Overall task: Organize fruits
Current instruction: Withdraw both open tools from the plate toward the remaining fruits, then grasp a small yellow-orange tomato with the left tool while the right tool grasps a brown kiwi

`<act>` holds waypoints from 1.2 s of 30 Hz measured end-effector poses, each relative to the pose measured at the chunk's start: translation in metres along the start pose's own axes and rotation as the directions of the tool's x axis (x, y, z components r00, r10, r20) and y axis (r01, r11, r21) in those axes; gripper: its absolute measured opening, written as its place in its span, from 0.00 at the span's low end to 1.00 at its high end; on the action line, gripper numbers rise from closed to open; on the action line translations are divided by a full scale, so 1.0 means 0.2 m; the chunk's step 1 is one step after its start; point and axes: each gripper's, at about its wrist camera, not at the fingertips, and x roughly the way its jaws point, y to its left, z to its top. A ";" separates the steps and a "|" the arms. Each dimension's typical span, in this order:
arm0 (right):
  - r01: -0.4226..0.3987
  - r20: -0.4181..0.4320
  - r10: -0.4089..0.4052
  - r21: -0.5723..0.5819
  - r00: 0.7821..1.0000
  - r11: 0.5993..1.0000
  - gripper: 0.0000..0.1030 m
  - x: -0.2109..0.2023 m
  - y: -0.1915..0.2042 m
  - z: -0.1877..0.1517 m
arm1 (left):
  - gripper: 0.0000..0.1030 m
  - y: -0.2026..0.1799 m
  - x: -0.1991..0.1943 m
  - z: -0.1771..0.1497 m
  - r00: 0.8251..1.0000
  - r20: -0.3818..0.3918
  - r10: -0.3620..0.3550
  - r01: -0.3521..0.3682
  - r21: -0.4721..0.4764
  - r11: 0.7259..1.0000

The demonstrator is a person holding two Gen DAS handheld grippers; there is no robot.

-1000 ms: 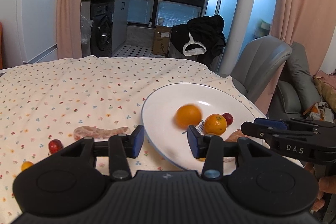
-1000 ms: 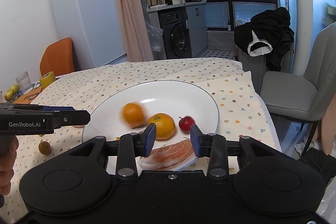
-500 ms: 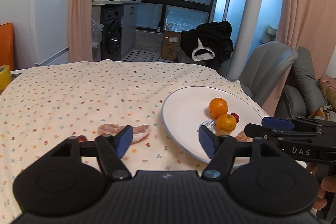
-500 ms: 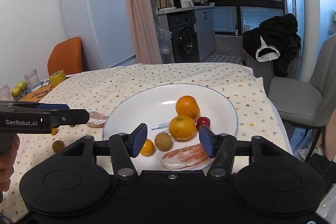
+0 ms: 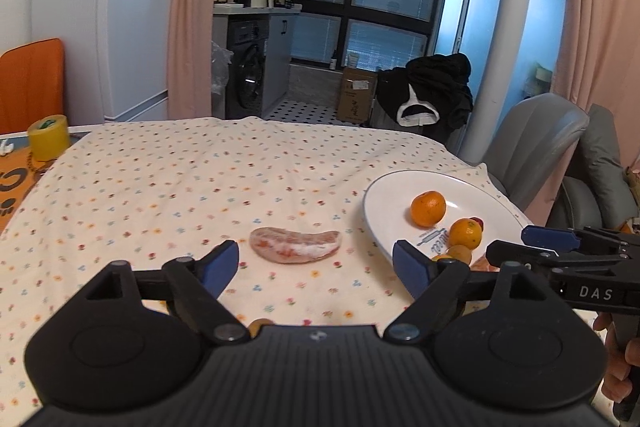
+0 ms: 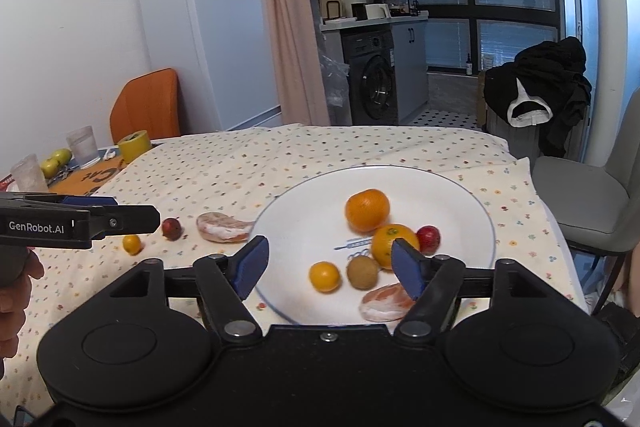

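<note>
We judge the task about midway, at the gathering step: several fruits already lie on the plate (image 6: pixel 460 187) while others remain on the cloth-covered bench (image 5: pixel 180 179). The left claw (image 5: pixel 316 263) stands wide and holds nothing, hovering above the bench with the peeled pomelo segment (image 5: pixel 296 246) lying just ahead at 12 o'clock between the lines of its fingers; the right claw (image 6: pixel 330 265) is likewise wide and holds nothing, poised over the near rim of the plate. On the plate: a large orange (image 6: pixel 367 209) near the centre; a second orange (image 6: pixel 394 245) just toward 5 o'clock of it, seemingly touching a small red fruit (image 6: pixel 428 239) at its 3 o'clock; a small yellow fruit (image 6: pixel 325 276) and a brownish round fruit (image 6: pixel 362 271) at 6 o'clock; another pomelo piece (image 6: pixel 384 303) at the near rim, partly hidden by a finger. Off the plate, at its 9 o'clock: the pomelo segment, then a dark red fruit (image 6: pixel 172 229) and a small yellow one (image 6: pixel 132 244). The next move probably calls for lowering the left claw astride the segment, closing gently on soft flesh, then carrying it toward 2 o'clock to the plate.
</note>
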 end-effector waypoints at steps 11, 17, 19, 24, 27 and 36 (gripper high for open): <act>-0.047 0.004 0.047 -0.007 0.999 0.999 1.00 -0.01 0.11 0.00 | 0.88 0.11 -0.09 -0.03 0.998 0.009 0.055 -0.055 -0.023 0.998; -0.061 -0.006 0.061 -0.010 0.998 0.998 1.00 0.00 0.16 0.00 | 0.90 0.18 -0.14 -0.06 0.997 0.004 0.075 -0.075 -0.046 0.996; -0.071 -0.009 0.071 -0.004 0.997 0.998 1.00 0.00 0.17 0.00 | 0.93 0.20 -0.15 -0.07 0.997 0.002 0.079 -0.078 -0.052 0.996; -0.085 -0.020 0.085 -0.010 0.996 0.996 1.00 0.02 0.22 -0.01 | 0.96 0.24 -0.17 -0.09 0.996 0.000 0.086 -0.086 -0.063 0.994; -0.098 -0.026 0.097 -0.012 0.995 0.995 1.00 0.03 0.24 -0.01 | 0.97 0.26 -0.18 -0.11 0.996 -0.005 0.091 -0.091 -0.064 0.994; -0.127 -0.037 0.126 -0.022 0.991 0.992 1.00 0.07 0.32 -0.02 | 0.96 0.34 -0.20 -0.15 0.994 -0.019 0.110 -0.112 -0.089 0.990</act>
